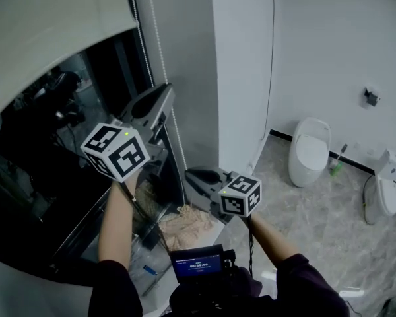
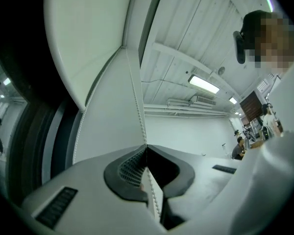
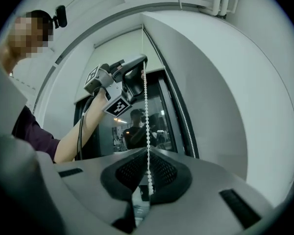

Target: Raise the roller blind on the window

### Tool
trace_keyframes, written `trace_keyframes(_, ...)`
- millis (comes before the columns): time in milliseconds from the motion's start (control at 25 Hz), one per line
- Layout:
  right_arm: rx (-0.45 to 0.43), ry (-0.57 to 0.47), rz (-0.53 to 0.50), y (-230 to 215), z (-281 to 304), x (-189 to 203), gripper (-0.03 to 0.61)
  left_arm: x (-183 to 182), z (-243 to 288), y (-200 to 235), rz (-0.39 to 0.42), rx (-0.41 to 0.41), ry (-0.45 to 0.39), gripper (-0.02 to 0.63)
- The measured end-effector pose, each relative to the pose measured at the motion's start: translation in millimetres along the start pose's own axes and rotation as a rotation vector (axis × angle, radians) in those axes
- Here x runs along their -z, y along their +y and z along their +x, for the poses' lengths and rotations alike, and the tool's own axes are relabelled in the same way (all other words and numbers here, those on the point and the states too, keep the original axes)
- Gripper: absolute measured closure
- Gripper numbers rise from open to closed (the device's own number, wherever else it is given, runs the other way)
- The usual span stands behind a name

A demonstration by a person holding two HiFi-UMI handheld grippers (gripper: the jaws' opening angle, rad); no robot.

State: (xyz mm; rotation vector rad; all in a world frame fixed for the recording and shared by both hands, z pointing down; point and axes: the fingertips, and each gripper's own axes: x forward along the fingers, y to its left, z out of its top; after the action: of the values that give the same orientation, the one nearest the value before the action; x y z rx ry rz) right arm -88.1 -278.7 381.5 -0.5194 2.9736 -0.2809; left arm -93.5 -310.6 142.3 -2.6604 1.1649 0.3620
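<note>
The light grey roller blind (image 1: 46, 25) hangs over the top of the dark window (image 1: 59, 177). Its white bead chain (image 1: 161, 48) runs down the window's right edge. My left gripper (image 1: 165, 92) is raised and shut on the chain (image 2: 135, 87), which passes between its closed jaws (image 2: 146, 147). Lower down, my right gripper (image 1: 190, 175) is shut on the same strand (image 3: 146, 106), with the jaws (image 3: 148, 151) closed around the beads. The right gripper view shows the left gripper (image 3: 143, 60) straight above, with the chain taut between the two. A second strand (image 3: 184, 119) hangs free by the frame.
A white pillar (image 1: 198, 78) stands right of the window. On the marble floor at the right are a toilet (image 1: 310, 150), a second fixture (image 1: 383, 190) and a green brush (image 1: 335, 166). A camera with a lit screen (image 1: 198, 264) sits at my chest.
</note>
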Motion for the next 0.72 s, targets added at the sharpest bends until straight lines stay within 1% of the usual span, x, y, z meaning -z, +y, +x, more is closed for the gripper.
trace_keyframes(120,0.025,0.003,-0.032,-5,-5,-5,0.563,-3,-7,-1,-0.002,-0.011,-0.037,0.601)
trace_keyframes(200,0.020,-0.029,-0.027,-7,-7,-17,0.561,-4,-14,0,0.008,-0.019,-0.052,0.601)
trace_keyframes(280,0.023,-0.078,-0.019,-13,-11,-39,0.560,-5,-18,1,0.004,-0.028,-0.061,0.601)
trace_keyframes(400,0.008,-0.140,-0.048,-13,-12,-85,0.537,2,-17,-2,0.000,-0.029,-0.044,0.601)
trace_keyframes(520,-0.024,-0.208,-0.098,0,-6,-142,0.531,33,-20,-12,-0.009,-0.009,-0.001,0.601)
trace_keyframes(640,-0.048,-0.268,-0.153,15,0,-199,0.526,75,-27,-20,-0.063,0.007,0.043,0.603)
trace_keyframes(720,-0.050,-0.295,-0.185,21,4,-230,0.526,103,-32,-26,-0.100,0.021,0.081,0.603)
